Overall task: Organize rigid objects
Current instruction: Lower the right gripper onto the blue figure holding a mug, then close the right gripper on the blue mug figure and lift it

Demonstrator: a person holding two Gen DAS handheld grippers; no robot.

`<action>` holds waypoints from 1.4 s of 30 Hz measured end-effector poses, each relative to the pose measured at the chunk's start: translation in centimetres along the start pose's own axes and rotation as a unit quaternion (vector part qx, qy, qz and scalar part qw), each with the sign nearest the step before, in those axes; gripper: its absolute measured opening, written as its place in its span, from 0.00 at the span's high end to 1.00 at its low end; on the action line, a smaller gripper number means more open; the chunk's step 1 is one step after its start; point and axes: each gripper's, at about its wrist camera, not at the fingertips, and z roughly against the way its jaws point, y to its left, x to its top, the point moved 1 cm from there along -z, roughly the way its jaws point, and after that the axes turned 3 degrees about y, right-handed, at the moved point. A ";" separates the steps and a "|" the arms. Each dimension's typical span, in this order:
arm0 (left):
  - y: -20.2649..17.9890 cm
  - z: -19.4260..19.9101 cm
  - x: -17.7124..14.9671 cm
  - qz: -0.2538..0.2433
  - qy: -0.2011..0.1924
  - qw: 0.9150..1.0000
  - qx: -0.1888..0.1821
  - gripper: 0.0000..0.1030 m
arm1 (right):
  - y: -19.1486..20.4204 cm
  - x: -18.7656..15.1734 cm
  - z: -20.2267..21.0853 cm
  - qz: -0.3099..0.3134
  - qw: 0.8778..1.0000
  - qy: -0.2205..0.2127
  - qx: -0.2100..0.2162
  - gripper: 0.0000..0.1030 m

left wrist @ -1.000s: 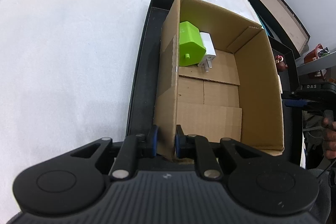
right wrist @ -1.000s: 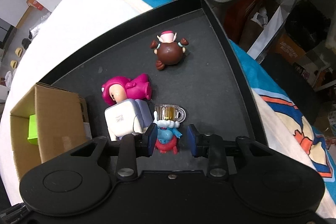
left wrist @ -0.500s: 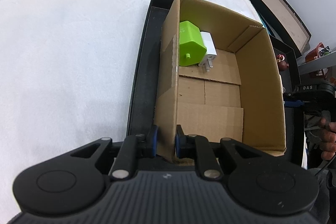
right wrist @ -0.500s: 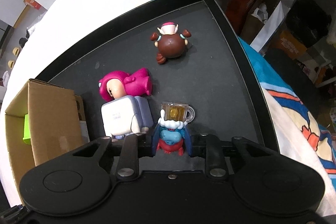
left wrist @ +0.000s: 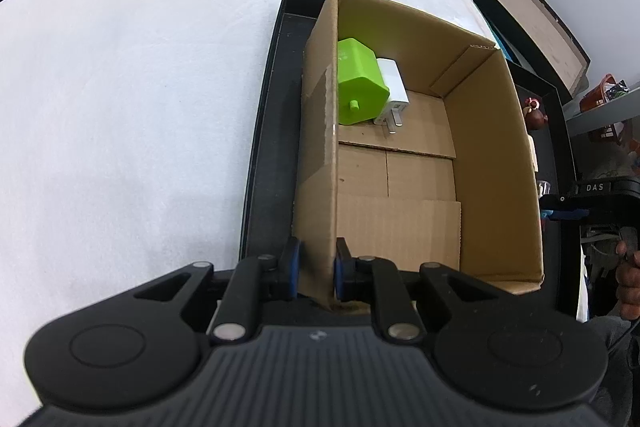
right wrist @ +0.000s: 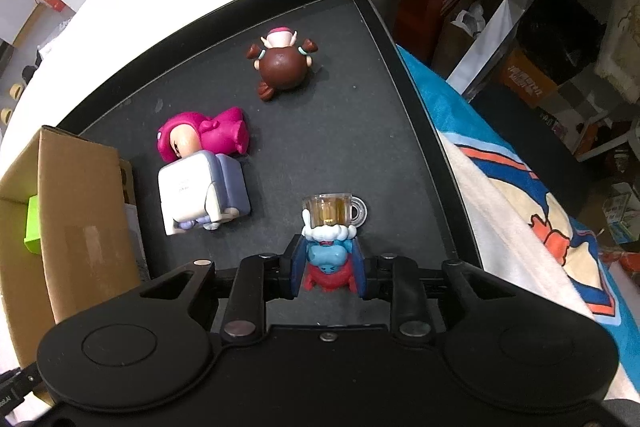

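Figurine (right wrist: 327,259), blue and red with a beer mug on its head: low centre of the right wrist view, standing on the black tray (right wrist: 404,131), flanked by the right gripper (right wrist: 327,269). Pads pressed on both flanks after a slight reopening of the jaws just now, so gripped, though perhaps not firmly. Step in hand, as judged: pick-up of this toy for the box (left wrist: 492,163). Next move: a firmer squeeze, a straight lift clear of the tray, then a carry to the left of frame and over the box wall, with care for the mug on top.

Left gripper (left wrist: 315,269), bottom centre of the left wrist view: clamped on the box's near-left wall, presumably as a brace.

Box, centre of that view: green cube (left wrist: 360,87) and white charger (left wrist: 394,93) at the far end, side by side and touching; rest of the floor bare.

Tray, right wrist view: pink doll (right wrist: 204,139) centre left, lying behind the white-and-lilac toy (right wrist: 200,195); brown-haired doll (right wrist: 282,67) upper centre, well apart.
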 end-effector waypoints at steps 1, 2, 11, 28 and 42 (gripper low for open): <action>0.0 0.0 0.0 0.000 0.000 1.000 0.000 0.85 | 0.1 0.0 0.0 0.001 1.000 0.000 0.001 0.71; 0.0 0.0 0.0 0.001 0.000 1.000 0.000 0.85 | 0.3 0.1 0.0 0.005 1.000 0.000 0.001 0.69; -0.1 0.0 0.0 0.000 -0.001 1.000 0.000 0.85 | 2.0 -0.1 -0.9 0.046 0.998 -0.008 -0.044 0.56; -0.1 0.1 0.0 -0.004 0.001 1.000 -0.004 0.85 | 3.0 -0.2 -2.1 0.026 0.995 -0.008 -0.092 0.56; -0.1 0.0 -0.1 -0.010 0.002 1.000 -0.007 0.85 | 2.9 -1.3 0.1 0.034 0.996 -0.014 -0.083 0.63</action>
